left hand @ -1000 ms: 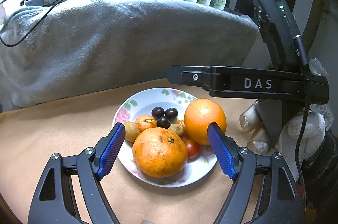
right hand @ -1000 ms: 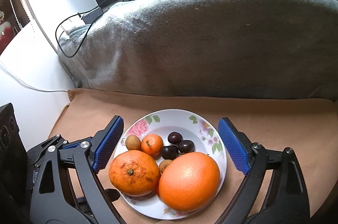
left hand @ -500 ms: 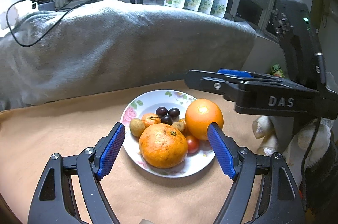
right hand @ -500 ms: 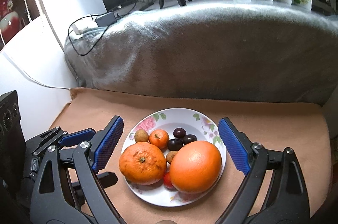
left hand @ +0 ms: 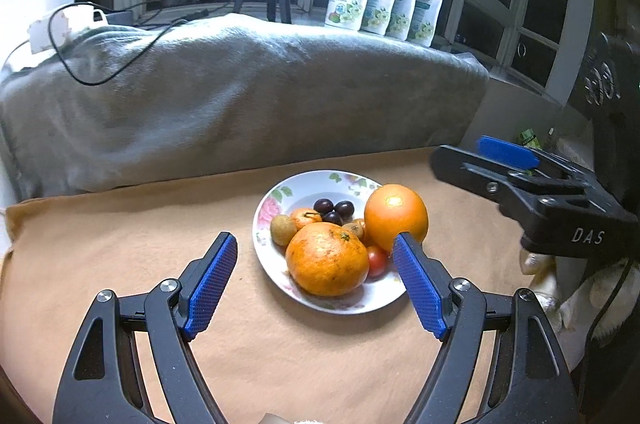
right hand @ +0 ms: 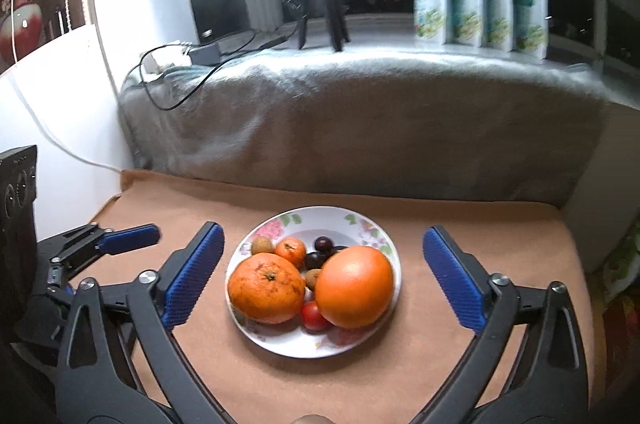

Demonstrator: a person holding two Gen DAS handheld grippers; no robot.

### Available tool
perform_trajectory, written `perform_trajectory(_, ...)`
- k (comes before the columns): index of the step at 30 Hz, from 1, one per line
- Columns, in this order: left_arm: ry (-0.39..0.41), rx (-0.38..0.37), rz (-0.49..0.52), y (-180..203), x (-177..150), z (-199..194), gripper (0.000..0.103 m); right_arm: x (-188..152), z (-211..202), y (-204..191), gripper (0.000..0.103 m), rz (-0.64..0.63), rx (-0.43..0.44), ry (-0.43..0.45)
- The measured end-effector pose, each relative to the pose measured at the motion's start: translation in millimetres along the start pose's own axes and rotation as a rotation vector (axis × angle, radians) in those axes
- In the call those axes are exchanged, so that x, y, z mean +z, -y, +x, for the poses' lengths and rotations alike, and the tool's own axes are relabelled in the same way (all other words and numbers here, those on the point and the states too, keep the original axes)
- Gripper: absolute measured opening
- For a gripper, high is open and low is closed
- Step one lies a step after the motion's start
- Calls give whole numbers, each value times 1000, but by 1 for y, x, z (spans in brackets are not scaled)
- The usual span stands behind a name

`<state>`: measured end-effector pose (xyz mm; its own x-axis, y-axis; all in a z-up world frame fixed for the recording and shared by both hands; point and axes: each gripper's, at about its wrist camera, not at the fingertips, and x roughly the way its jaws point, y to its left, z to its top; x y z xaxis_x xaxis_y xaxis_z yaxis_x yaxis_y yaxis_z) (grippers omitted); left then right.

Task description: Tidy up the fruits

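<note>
All the fruit sits on the floral plate (right hand: 374, 224), which I use as landmark; the plate rests on the tan-covered tabletop (right hand: 460, 364), in front of the grey blanket (right hand: 360, 127). On the plate: a rough-skinned orange (right hand: 266, 288) at the near left, a smooth large orange (right hand: 354, 286) at the near right, touching or almost touching it, and a small red tomato (right hand: 314, 316) wedged between them at the near rim. Behind them lie a small tangerine (right hand: 291, 250), a brownish small fruit (right hand: 262, 245) at the far left, and dark grapes (right hand: 322, 250) near the centre.

My right gripper (right hand: 326, 280) hovers short of the plate, jaws very wide and opening further, nothing pressed between the pads. My left gripper (left hand: 314, 284) hangs to the plate's near left, jaws fairly wide, empty.

Step, as I judge it: nothing loose lies off the plate in either view, so the gathering looks done, or this is a pause before the next pick; I cannot tell which.

If another pick comes, the smooth large orange is the easiest target from the right. That needs a straight approach over the near rim, pads on both flanks and a gentle close, since round fruit may roll and nudge the tomato and grapes.
</note>
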<state>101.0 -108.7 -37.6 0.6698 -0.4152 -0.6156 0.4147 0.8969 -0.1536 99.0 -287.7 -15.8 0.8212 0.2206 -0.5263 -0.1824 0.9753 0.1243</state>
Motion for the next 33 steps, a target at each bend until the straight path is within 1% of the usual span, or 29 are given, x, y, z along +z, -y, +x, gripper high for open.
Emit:
perform_trajectory(7,17,29,1,-3,-8,-15,80,-7,-22,-6,103,9,-136,49)
perform_trajectory(13,26,54,4,-2,-10,-23,80,-14,-34,-16,103,-8,-204,74)
perform_trajectory(20,25,72,-8,-4,-13,-30,80,-20,-47,-22,103,4,-221,101)
perform_trajectory(33,21,98,-10,-2,-17,-35,80,-25,-46,-25,103,-9,-213,87)
